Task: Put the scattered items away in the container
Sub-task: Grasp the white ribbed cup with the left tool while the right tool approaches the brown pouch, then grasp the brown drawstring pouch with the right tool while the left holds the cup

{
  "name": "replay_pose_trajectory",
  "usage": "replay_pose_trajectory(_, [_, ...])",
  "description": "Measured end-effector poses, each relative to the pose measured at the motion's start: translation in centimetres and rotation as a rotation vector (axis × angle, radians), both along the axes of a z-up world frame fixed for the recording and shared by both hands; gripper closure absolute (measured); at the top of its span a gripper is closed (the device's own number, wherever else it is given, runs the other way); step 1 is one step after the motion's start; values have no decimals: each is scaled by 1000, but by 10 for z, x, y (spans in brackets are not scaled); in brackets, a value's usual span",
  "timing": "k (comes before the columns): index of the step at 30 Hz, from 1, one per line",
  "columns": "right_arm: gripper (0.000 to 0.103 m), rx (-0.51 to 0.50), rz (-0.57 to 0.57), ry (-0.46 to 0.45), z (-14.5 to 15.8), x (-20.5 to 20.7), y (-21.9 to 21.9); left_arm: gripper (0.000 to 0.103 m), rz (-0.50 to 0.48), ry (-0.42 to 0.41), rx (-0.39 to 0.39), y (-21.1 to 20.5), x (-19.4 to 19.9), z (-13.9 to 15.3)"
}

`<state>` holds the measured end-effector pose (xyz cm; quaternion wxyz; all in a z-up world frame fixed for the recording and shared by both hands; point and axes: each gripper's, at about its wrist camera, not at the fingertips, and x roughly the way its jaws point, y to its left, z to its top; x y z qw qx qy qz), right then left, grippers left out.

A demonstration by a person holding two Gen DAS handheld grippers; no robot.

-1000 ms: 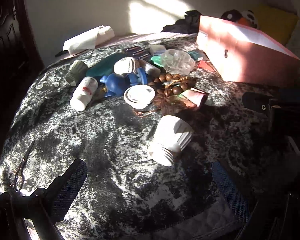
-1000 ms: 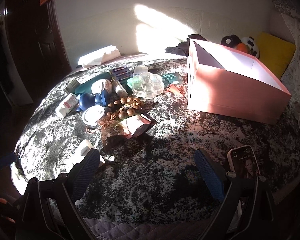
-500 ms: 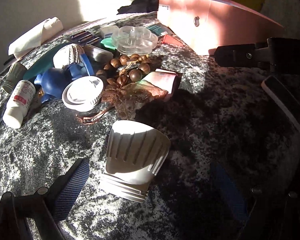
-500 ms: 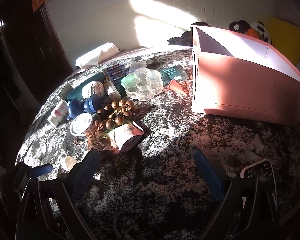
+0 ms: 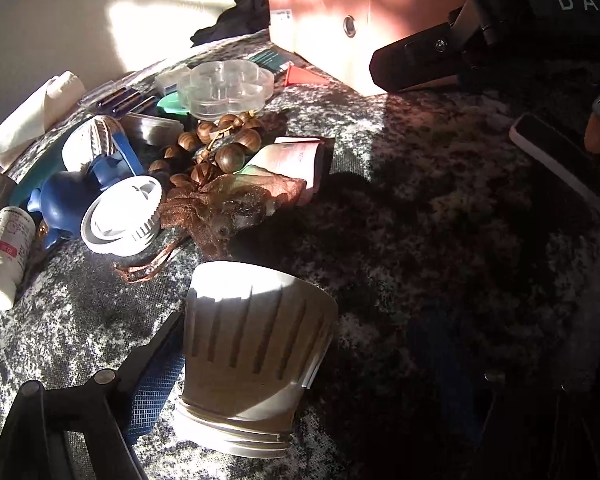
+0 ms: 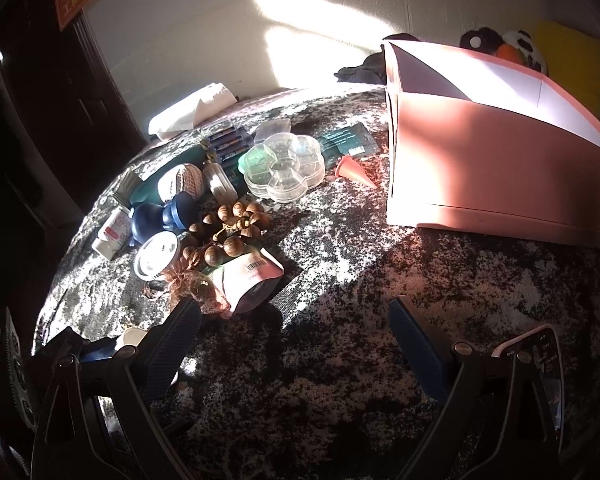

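Observation:
A white ribbed cup lies on its side on the mottled cloth, between the fingers of my open left gripper; the left pad is right beside it, the right finger sits in deep shadow. Behind it lies a heap: a white round lid, wooden beads, a pink pouch, a clear flower-shaped box, a blue toy, a white pill bottle. The open pink box stands at the right. My right gripper is open and empty over the cloth, in front of the pouch.
A phone is mounted beside the right gripper. An orange cone and a dark green packet lie near the box. A white tissue pack, dark clothing and plush toys sit at the back by the wall.
My left gripper has moved forward and down, so the white cup now lies between its fingers. My right gripper has edged forward toward the heap. Both stay open.

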<state>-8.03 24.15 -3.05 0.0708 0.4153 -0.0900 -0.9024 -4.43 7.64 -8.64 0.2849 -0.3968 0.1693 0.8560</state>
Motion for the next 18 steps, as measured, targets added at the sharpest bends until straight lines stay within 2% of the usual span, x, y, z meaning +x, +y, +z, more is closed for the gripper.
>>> replay_pose_trajectory(4, [6, 8, 12, -9, -3, -4, -5, 15, 3, -25, -14, -5, -1, -6])
replay_pose_trajectory(5, [6, 11, 14, -11, -4, -5, -6, 29, 2, -23, -10, -5, 0, -5])
replay_pose_trajectory(6, [6, 15, 17, -14, -5, -6, -8, 49, 1, -20, -4, -6, 0, -3])
replay_pose_trajectory(10, [10, 32, 37, -34, -10, -12, -17, 52, 25, -13, -13, -10, -2, -2])
replay_pose_trajectory(15, [17, 51, 81, -43, -14, -18, -34, 52, 71, -3, 69, -28, -5, 11])
replay_pose_trajectory(18, [21, 63, 115, -50, -17, -21, -47, 52, 100, 14, 88, -39, -6, 19])
